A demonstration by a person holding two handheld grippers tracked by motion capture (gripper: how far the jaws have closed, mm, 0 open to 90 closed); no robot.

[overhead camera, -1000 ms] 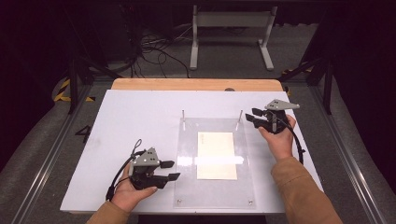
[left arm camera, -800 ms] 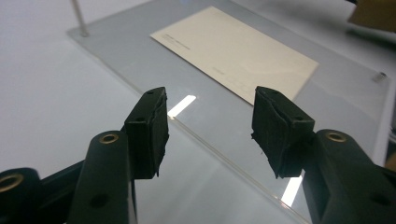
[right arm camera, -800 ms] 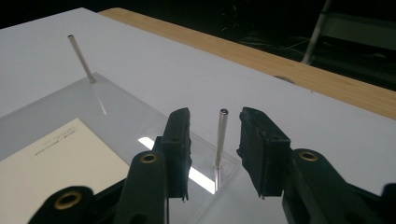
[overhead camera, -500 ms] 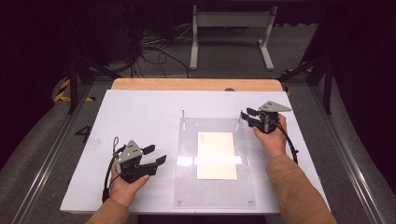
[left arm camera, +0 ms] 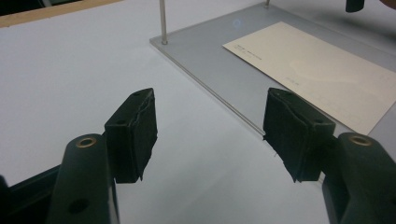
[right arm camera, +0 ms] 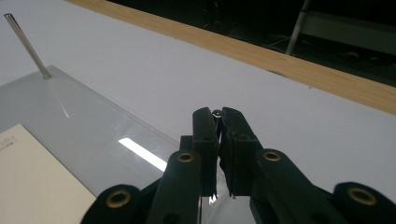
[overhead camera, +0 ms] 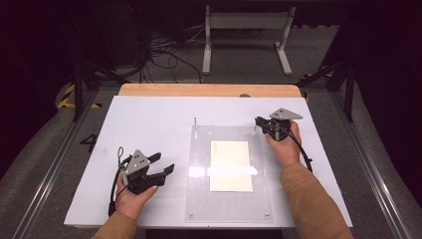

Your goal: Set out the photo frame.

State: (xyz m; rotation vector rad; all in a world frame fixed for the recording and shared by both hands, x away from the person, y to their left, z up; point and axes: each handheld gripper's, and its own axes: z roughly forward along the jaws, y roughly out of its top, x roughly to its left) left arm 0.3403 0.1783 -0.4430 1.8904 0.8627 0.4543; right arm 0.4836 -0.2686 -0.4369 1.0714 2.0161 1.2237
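**Right gripper pinches a corner pin of the clear plate; left gripper released beside it**

Here, on the left of the white table [overhead camera: 149,119], the left gripper [overhead camera: 163,165] sits in the person's left hand [overhead camera: 133,196], near the table's near edge and well apart from the other tool. Its jaws stand wide apart with nothing between them; in the left gripper view the left gripper [left arm camera: 208,133] looks over bare white surface toward the near-left edge of the plate. A black cable [overhead camera: 115,191] loops from it down past the wrist.

In the middle lies the clear acrylic plate [overhead camera: 226,201], flat on the table, with a cream sheet of paper [overhead camera: 230,165] lying in its centre. A thin metal pin [overhead camera: 195,123] stands upright at the plate's far-left corner.

At the plate's far-right corner, the right gripper [overhead camera: 259,122] is held by the right hand [overhead camera: 282,144]. In the right gripper view, the right gripper [right arm camera: 217,116] has its jaws clenched on a second pin [right arm camera: 217,113], whose rounded tip shows just between the jaw pads. The pin's shaft is hidden by the jaws. Beyond the white table runs a wooden edge [overhead camera: 209,90].
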